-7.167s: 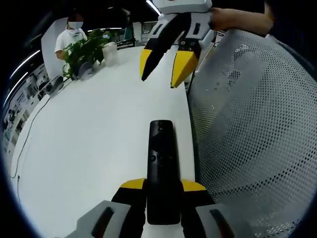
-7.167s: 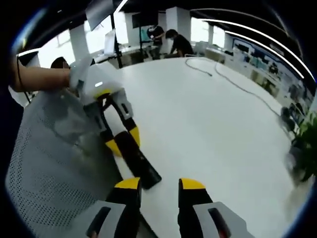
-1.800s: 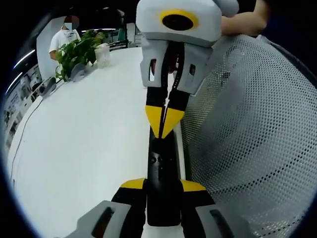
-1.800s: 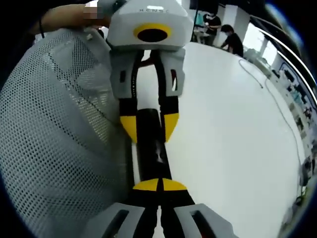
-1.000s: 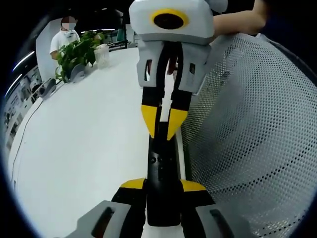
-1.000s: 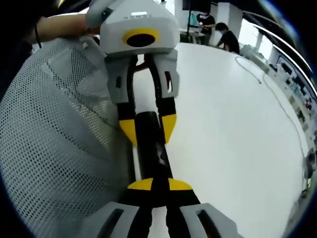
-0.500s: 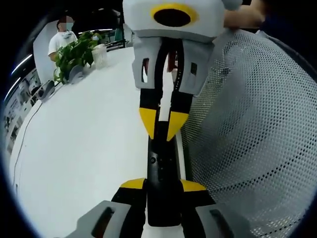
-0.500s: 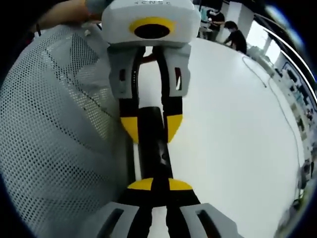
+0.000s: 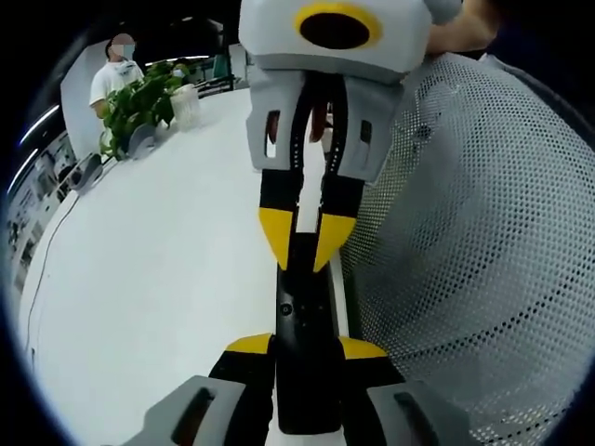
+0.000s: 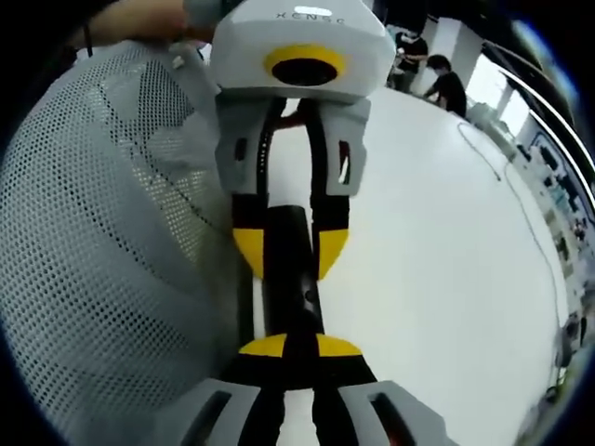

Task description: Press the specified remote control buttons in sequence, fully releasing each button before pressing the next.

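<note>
Long black remote control (image 9: 304, 348) pinched at sides between yellow-tipped left gripper (image 9: 307, 351) jaws, over white tabletop (image 9: 167, 279) beside grey mesh chair back (image 9: 474, 260). Right gripper (image 9: 305, 243) facing it, yellow tips narrowly parted, straddling remote's far end. Green potted plant (image 9: 139, 98) far back on table

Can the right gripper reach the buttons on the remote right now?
Probably yes. The right gripper sits at the far end of the remote, which the left gripper holds steady, nothing between.
</note>
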Motion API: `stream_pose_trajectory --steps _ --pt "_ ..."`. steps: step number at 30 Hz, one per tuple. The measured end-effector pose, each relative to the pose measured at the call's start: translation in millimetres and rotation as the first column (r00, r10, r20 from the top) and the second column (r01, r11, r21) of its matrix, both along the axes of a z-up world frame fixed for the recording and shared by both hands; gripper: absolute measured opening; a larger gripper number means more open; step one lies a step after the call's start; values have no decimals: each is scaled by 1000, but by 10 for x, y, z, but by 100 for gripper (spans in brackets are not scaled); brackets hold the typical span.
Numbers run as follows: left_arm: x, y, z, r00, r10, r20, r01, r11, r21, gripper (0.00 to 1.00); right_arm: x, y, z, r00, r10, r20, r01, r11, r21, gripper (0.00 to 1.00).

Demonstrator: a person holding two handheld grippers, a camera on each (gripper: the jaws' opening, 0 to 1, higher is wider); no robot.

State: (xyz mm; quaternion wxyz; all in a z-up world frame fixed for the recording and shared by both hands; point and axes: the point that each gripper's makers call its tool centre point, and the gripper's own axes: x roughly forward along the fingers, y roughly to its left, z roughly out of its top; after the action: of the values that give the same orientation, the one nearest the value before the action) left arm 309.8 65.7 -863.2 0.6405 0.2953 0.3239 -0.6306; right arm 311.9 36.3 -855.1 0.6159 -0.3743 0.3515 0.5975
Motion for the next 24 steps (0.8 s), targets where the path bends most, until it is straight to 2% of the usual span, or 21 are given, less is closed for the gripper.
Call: stream_pose_trajectory --steps 3,8,13,14,15,16,18,21,24 --pt "0 -1 0 1000 3 -3 -3 1000 -3 25 -2 16 2 1000 15 5 -15 1000 9 7" --pt "2 -3 2 1000 10 -9 -10 1000 -10 25 8 53 6 999 -13 -29 14 999 34 8" --pt "1 -3 3 1000 9 -12 -9 1000 -12 25 -8 62 -1 1000 7 -15 -7 1000 23 7" --pt "2 -3 1 1000 9 -12 -9 1000 -12 25 -7 60 -3 1000 3 -18 -2 1000 20 6" --pt "2 -3 2 1000 9 -13 -10 1000 -12 25 -6 56 -7 998 -47 -47 47 999 10 5" --pt "2 -3 2 1000 11 -15 -11 1000 -13 25 2 71 -7 999 -12 -32 12 1000 0 5" --pt "2 -3 5 1000 13 -16 -13 1000 -18 25 3 78 -10 1000 3 -31 -4 1000 -22 4" --pt "1 -2 4 1000 7 -13 -7 1000 -17 25 -4 53 -1 1000 -11 -26 12 1000 23 4" --pt "4 14 5 1000 13 -18 -13 1000 -11 25 22 57 2 997 -45 -61 47 998 29 5"
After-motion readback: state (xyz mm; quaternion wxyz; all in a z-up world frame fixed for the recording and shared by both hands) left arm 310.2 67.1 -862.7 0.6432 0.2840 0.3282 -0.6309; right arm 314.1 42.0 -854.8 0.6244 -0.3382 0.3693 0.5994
